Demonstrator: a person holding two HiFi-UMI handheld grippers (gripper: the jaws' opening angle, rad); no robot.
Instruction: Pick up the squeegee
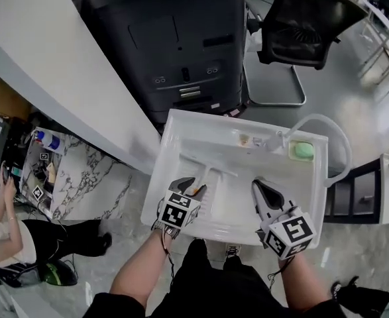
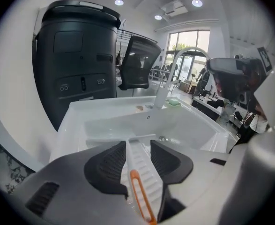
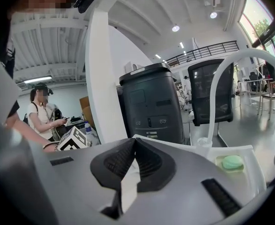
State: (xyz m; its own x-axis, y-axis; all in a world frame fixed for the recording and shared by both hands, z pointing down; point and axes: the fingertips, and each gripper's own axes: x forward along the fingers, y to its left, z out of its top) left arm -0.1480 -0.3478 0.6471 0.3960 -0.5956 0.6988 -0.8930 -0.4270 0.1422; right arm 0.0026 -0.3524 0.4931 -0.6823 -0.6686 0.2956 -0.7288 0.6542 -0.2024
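Now | sink (image 1: 181,121) holds squeegee (image 1: 211,165) | left claw (image 1: 195,185) apart astride its handle | right claw (image 1: 256,185) together, empty

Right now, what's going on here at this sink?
A person with a gripper in each hand is going for the white squeegee lying in the sink. The left gripper is open, its jaws straddling the squeegee's handle but not yet clamped on it. The right gripper is shut and empty, hovering over the basin alongside.
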